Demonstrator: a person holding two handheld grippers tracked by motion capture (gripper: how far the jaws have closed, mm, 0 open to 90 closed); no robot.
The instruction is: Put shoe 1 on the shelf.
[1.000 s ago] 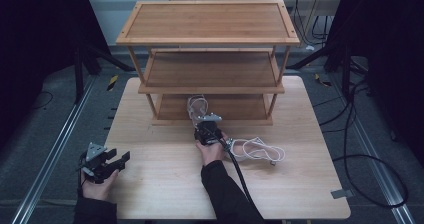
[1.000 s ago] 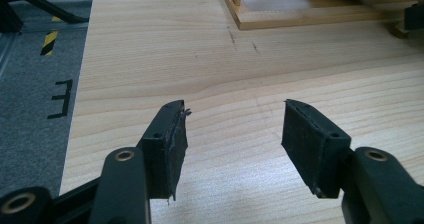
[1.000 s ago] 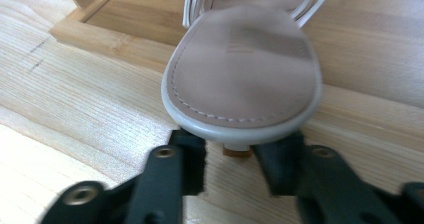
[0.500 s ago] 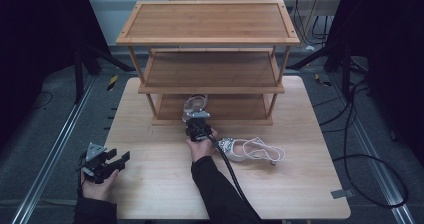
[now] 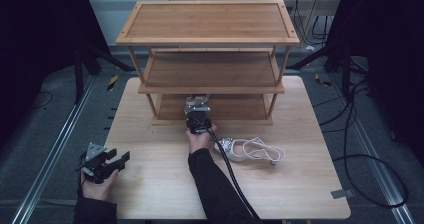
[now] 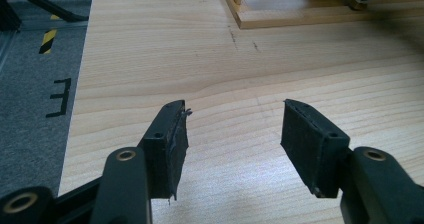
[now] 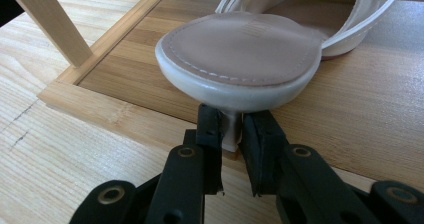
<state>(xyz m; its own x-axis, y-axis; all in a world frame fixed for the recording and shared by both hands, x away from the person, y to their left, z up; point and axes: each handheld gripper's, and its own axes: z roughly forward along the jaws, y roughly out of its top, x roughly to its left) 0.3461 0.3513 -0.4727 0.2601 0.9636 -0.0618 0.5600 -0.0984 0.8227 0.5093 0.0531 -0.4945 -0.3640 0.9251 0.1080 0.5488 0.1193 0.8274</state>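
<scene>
The right tool [image 7: 231, 134] is clenched on the heel of a pale sandal [image 7: 240, 59], with one jaw on each side of the heel stem. In the right gripper view, the sandal is seen with its heel end nearest the camera, over the front edge of the bottom shelf [image 7: 350, 109] of the wooden rack [image 5: 210, 49]; the toe end and straps extend further into the shelf. Whether the sole touches the shelf cannot be told. In the high view, the right tool [image 5: 198, 106] is located at the front of the rack's lowest level, near its middle.

A second sandal [image 5: 250, 149] of the same kind is laid on the bench [image 5: 150, 194], just to the right of the right hand [image 5: 200, 139] and in front of the rack.

The left tool [image 6: 235, 129] is released, with its jaws held well apart and nothing between them. In the high view it [image 5: 117, 160] is positioned over the near left part of the bench, well apart from both sandals.
</scene>
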